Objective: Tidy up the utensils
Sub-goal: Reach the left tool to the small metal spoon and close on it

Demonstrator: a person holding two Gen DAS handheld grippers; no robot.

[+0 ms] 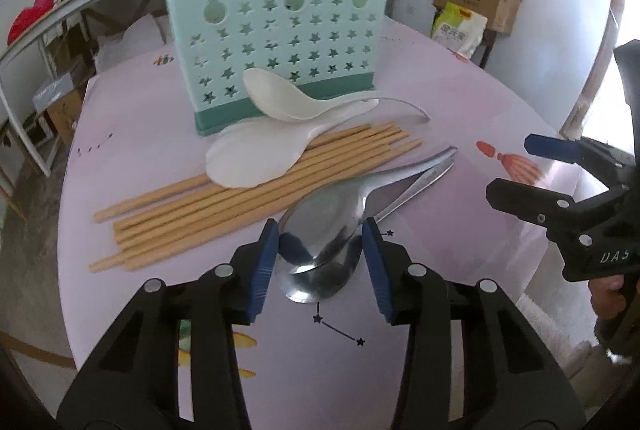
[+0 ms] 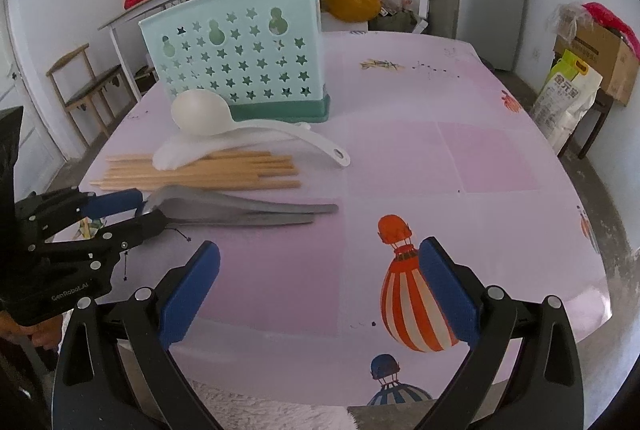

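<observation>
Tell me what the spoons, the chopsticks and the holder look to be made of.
Steel spoons: polished metal, mirror reflections. White spoons: probably plastic, matte, though ceramic is possible. Chopsticks: unvarnished wood or bamboo, tan and dull. Holder: moulded plastic, mint, with cut-out stars.

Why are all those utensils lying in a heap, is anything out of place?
Yes. The holder stands upright, yet everything lies on the table in front of it: chopsticks fanned out unevenly, two white spoons piled across them, and two metal spoons stacked beside them. The left hand-held gripper straddles the metal spoons' bowls. Nothing looks damaged.
</observation>
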